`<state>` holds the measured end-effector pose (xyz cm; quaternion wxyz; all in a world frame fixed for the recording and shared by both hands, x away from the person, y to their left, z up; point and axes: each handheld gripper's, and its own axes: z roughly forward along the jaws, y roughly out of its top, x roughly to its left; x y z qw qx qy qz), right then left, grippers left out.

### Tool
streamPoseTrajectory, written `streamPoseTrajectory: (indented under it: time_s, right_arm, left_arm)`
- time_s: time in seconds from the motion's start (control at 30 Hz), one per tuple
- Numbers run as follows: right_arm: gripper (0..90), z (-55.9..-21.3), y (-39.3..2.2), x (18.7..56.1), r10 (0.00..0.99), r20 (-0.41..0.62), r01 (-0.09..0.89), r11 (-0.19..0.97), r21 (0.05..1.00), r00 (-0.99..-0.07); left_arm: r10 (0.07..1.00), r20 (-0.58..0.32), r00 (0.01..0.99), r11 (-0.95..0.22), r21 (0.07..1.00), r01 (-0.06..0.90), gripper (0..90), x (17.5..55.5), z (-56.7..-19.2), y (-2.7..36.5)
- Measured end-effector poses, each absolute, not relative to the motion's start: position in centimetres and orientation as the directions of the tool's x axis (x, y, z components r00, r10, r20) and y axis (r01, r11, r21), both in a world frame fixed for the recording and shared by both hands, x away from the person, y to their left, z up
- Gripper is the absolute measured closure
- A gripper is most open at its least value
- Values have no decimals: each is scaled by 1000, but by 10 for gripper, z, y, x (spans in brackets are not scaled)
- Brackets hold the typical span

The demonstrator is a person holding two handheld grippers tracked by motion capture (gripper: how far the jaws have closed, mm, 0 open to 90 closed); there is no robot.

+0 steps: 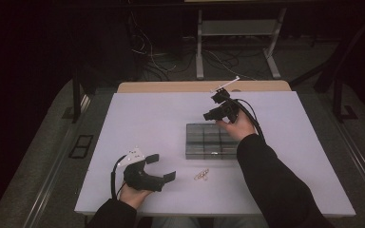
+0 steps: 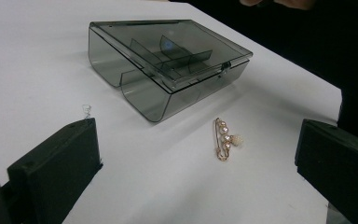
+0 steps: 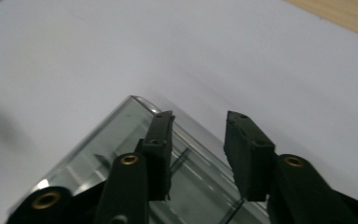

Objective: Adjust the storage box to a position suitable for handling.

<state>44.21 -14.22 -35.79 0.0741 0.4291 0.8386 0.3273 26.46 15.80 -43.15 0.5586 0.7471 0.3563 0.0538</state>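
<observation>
The left gripper [image 1: 164,167] rests low at the near left of the counter [image 1: 138,123], jaws spread wide with nothing between them. In the left gripper view they frame a gilt brooch [image 2: 225,139] that lies flat on the counter, apart from both jaws and just in front of the box.

**Brooch.** A slender pin bar carrying several small pearl-like beads. Judged light, rigid but thin, and easily bent or scratched. It lies flush on the surface, so the jaws would have to come down nearly vertical and close across the beaded middle, where there is the most body to catch. A grip on the bare wire end is likely to let it pivot or slip.

**Box.** The smoky clear plastic box [image 1: 212,140] sits mid-counter, lid closed, small latch [image 2: 224,66] on the front edge, dividers visible inside. Judged light, stiff and slick-walled; it will probably slide under a sideways push. Lift the lid at its front lip beside the latch and steady the base by a side wall.

The right gripper [image 1: 215,107] is held above the far right corner of the box. Its jaws stand partly apart and empty, over the lid [image 3: 135,140] and not touching it.

A tiny wire piece [image 2: 86,110] lies left of the box; its nature cannot be told.
</observation>
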Motion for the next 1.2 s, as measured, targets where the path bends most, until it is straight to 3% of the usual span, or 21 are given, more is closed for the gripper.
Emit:
streamPoseTrajectory:
  time_s: [0.17,0.27,0.4,1.2]
  right_arm:
    - [357,-345,-146,423,752,178,641,382,666,-634]
    - [144,-341,-149,413,740,161,607,385,695,-654]
    - [5,-335,-157,397,735,163,572,347,743,-658]
    - [6,-352,-205,326,673,192,547,367,752,-715]
  left_arm:
    - [593,-320,739,-122,871,475,0,264,-432,158]
    - [593,-317,740,-126,872,473,0,264,-432,158]
    - [595,-316,739,-124,872,473,0,264,-432,158]
    - [596,-309,741,-137,870,473,0,265,-433,157]
